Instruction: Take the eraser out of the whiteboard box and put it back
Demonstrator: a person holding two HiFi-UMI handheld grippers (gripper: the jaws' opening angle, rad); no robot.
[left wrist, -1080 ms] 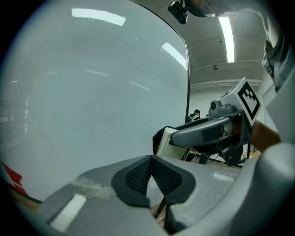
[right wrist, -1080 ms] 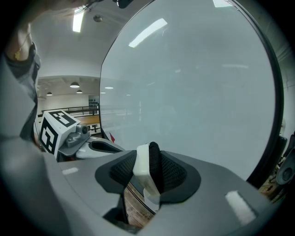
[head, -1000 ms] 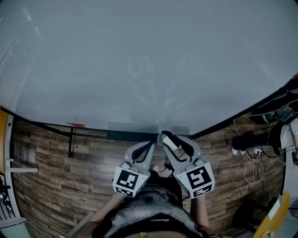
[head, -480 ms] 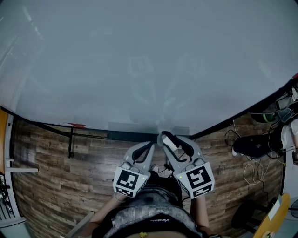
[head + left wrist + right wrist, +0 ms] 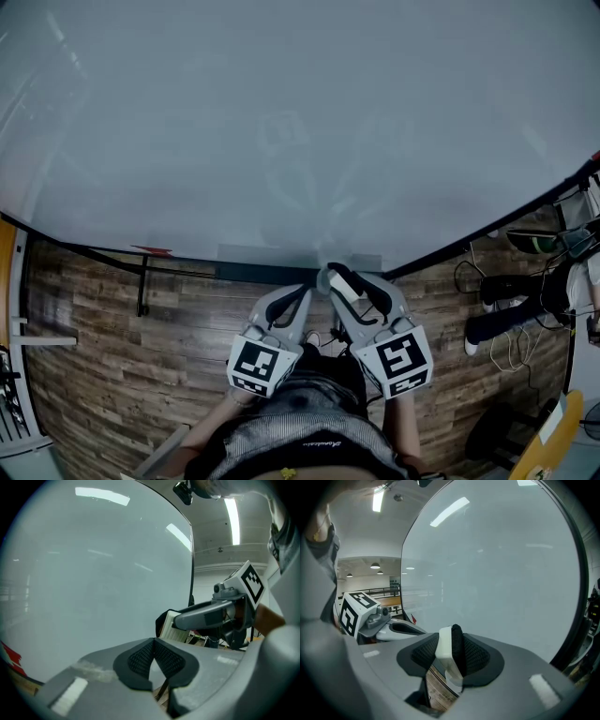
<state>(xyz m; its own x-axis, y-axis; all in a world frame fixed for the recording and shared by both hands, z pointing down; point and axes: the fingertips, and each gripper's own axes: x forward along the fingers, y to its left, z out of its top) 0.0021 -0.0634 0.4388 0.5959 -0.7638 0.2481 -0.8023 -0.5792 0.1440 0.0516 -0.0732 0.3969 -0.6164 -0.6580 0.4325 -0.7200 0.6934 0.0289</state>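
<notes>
Right gripper (image 5: 331,277) clamps the eraser (image 5: 444,653) edge-on, long axis along its jaws; the whiteboard box (image 5: 262,255), seemingly the clear tray, lies just ahead, below its tips.

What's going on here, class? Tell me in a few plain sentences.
A person stands facing a whiteboard with a claw in each hand. The right claw is shut on the eraser, a white block with a black felt side, and holds it near the board's lower edge. The left claw sits beside it, shut and empty. So the eraser is out and in hand, not yet put back.
</notes>
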